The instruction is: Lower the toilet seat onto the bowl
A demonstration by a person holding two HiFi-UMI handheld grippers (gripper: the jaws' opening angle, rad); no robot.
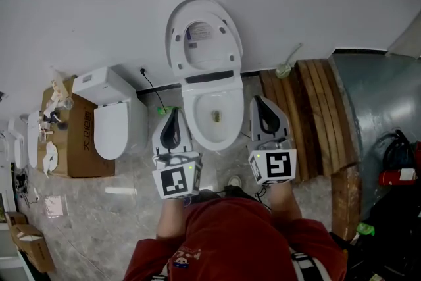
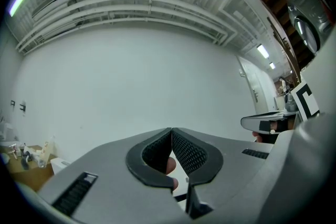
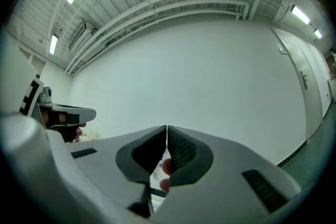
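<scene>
Left gripper (image 1: 173, 111) and right gripper (image 1: 258, 101): jaws closed, empty, flanking bowl (image 1: 197, 120). Toilet seat (image 1: 173, 43) upright. Risk: closed tips slip off the rim and the seat slams down.

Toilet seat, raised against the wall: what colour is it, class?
The toilet seat is white; the head view shows it best.
</scene>
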